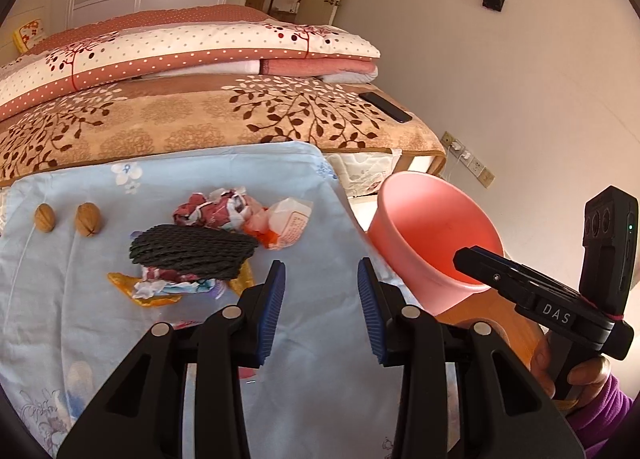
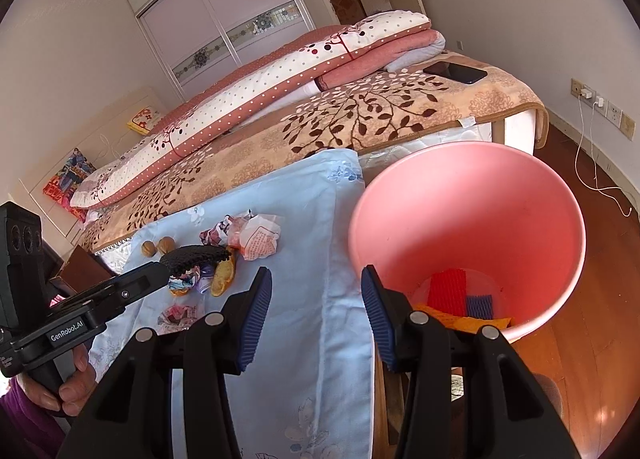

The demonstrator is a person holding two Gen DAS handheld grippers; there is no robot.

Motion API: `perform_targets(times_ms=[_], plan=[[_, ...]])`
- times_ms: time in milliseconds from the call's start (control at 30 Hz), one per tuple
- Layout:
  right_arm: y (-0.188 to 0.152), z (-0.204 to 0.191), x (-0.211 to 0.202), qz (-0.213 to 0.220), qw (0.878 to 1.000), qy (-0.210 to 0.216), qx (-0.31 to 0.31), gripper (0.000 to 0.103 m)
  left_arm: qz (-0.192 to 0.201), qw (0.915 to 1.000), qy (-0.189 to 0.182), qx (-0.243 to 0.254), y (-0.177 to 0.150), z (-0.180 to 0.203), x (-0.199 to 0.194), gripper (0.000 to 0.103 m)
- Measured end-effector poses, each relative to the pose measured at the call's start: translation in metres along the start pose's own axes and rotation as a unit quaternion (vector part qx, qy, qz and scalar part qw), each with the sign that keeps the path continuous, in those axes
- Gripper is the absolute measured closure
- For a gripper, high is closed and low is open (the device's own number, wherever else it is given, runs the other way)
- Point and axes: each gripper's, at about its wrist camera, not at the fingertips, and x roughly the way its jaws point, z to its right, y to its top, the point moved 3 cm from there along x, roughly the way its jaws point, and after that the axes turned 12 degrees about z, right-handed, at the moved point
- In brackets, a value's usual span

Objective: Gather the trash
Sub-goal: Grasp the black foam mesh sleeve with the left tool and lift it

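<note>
both grippers, left gripper and right gripper, hang with fingers spread, empty; between pickups, next reach for the black net, then the pink bin.

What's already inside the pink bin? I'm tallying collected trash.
In the pink bin: a red foam net, a purple one and an orange piece. The near rim and right gripper hide the rest of its bottom.
</note>
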Motion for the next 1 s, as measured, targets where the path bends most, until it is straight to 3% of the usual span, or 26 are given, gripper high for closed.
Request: perform_targets(times_ms=[267, 600, 767, 1000], plan=[[-0.011, -0.019, 0.013, -0.019, 1.0, 0.018, -0.015, 0.057, -0.011, 0.9964, 0.047, -0.069, -0.006, -0.052, -0.017, 0.065], [-0.015, -0.033, 0.024, -0.031, 0.998, 0.037, -0.032, 0.057, -0.031, 0.9815, 0.069, -0.176, 0.006, -0.093, -0.009, 0.065], [-0.011, -0.043, 0.03, -0.028, 0.998, 0.046, -0.041, 0.057, -0.053, 0.966, 0.092, -0.235, 0.01, -0.112, 0.01, 0.057], [-0.008, -0.056, 0.046, -0.031, 0.996, 0.056, -0.059, 0.057, -0.081, 0.9382, 0.113, -0.317, 0.003, -0.138, 0.033, 0.056]])
